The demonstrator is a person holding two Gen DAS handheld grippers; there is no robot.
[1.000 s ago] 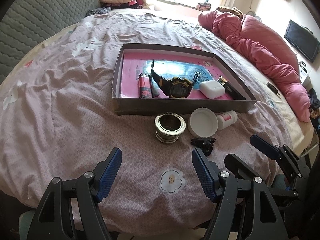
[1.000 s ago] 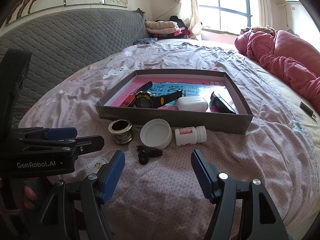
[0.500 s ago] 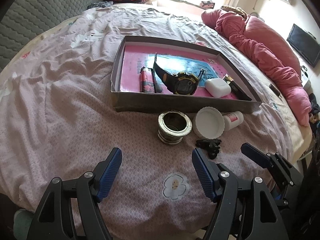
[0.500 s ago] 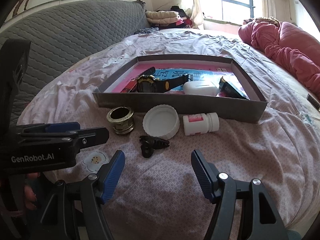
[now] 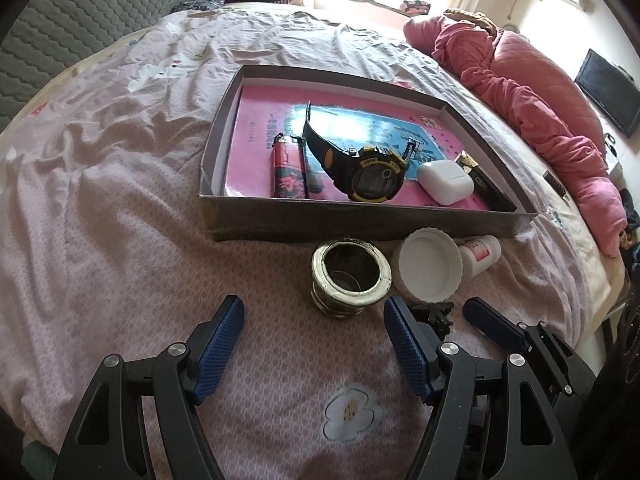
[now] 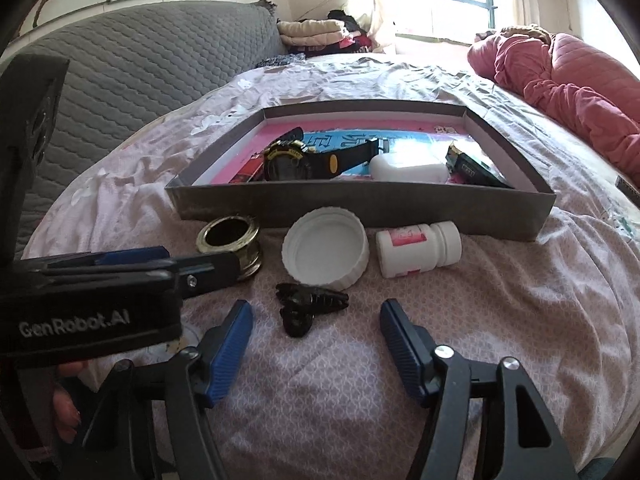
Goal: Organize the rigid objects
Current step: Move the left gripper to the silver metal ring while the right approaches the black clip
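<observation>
A grey cardboard tray (image 5: 360,222) (image 6: 360,204) on the bed holds a black-yellow watch (image 5: 370,174), a red lighter (image 5: 286,168), a white earbud case (image 5: 446,182) and a dark box. In front of it lie a metal ring (image 5: 350,274) (image 6: 230,240), a white lid (image 5: 426,266) (image 6: 324,250), a white bottle (image 6: 418,248) and a black hair clip (image 6: 310,306). My left gripper (image 5: 314,320) is open just short of the ring. My right gripper (image 6: 316,324) is open with its jaws closing; the clip lies just ahead of the fingertips, untouched.
Pink patterned bedsheet (image 5: 100,220) covers the bed. A red quilt (image 5: 540,92) is bunched at the far right, a grey padded headboard (image 6: 140,64) stands at the left, folded clothes by the window. A person's fingers (image 6: 66,404) hold the left gripper.
Both grippers have moved forward and down toward the objects in front of the tray. The right gripper's fingers have drawn slightly closer together.
</observation>
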